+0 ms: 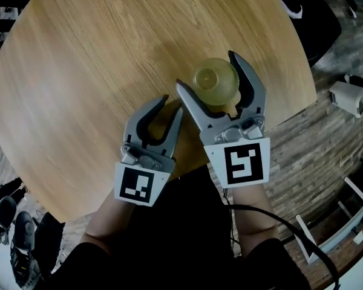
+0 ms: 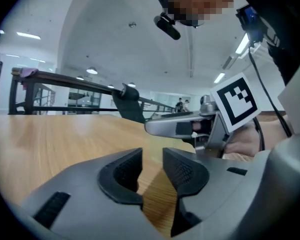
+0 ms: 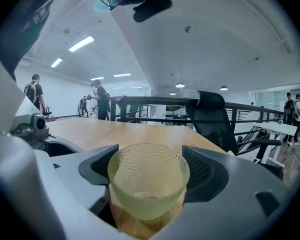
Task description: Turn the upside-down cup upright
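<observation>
Evidently the cup [image 3: 148, 184] already stands mouth-up near the right edge of the table [image 1: 78, 71], between the wide-apart jaws of the right gripper [image 1: 206, 70], apparently released. Remaining: withdraw that gripper. The left gripper [image 2: 152, 154] is empty, jaws narrowly apart

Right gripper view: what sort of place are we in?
Likely a big open office or lab hall, perhaps an upper floor: strip lights on a high white ceiling, a metal railing past the wooden table, a black office chair, and people standing about.
</observation>
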Available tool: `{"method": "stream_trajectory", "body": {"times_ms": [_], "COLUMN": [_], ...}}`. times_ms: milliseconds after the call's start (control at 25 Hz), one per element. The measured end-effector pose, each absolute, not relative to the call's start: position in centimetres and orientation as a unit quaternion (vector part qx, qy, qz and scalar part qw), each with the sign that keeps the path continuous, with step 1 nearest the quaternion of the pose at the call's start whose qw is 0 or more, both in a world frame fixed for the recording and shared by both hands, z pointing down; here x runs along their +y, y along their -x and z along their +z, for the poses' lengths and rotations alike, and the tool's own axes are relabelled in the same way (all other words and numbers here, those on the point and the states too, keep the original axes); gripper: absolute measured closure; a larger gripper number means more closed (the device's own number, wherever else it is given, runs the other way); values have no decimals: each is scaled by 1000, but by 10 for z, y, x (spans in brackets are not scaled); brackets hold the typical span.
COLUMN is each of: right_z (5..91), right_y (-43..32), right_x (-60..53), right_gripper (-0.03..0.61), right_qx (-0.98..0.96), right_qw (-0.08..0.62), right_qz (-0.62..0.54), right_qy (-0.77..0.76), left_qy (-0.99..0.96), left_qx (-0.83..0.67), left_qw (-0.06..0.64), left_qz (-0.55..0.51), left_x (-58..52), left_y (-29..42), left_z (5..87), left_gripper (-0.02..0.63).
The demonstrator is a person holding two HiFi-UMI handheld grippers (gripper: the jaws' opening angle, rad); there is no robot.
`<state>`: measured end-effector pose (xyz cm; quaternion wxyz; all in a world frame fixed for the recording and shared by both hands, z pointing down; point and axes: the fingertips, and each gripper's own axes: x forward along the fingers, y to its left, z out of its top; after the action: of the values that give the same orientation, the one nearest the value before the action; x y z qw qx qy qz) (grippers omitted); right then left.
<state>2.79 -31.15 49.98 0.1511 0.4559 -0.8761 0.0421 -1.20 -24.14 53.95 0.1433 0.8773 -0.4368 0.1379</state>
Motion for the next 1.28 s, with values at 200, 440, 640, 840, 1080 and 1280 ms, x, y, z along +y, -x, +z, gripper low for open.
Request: {"method": "stream_trajectory", "body": {"times_ms": [200, 440, 640, 840, 1080, 1280], "right_z": [471, 444, 444, 445, 443, 440], "right_y": [-25, -7, 0, -8, -7, 1], "right_x": [-307, -287, -280, -284, -285, -283], "right_gripper": [196, 196, 196, 196, 196, 196], "right_qx": [-887, -907, -912, -909, -910, -912], "right_qw": [129, 112, 106, 91, 79, 78], "right_qz": [54, 74, 93, 112, 127, 131], "right_qy": [-441, -398, -385, -390, -385, -380], "left_qy": [-913, -920, -929, -934, -934, -933], "left_qx": [-365, -366, -346, -334, -336, -338], "left_qw": [80, 30, 21, 10, 7, -1], "left_qz": [165, 135, 127, 123, 121, 124], "left_x": [-245, -267, -272, -270, -270, -268], "left_y": [-18, -36, -45, -49, -45, -37], "left_z": [537, 521, 518, 518, 516, 513], "left_gripper": [306, 241, 242, 288, 288, 289]}}
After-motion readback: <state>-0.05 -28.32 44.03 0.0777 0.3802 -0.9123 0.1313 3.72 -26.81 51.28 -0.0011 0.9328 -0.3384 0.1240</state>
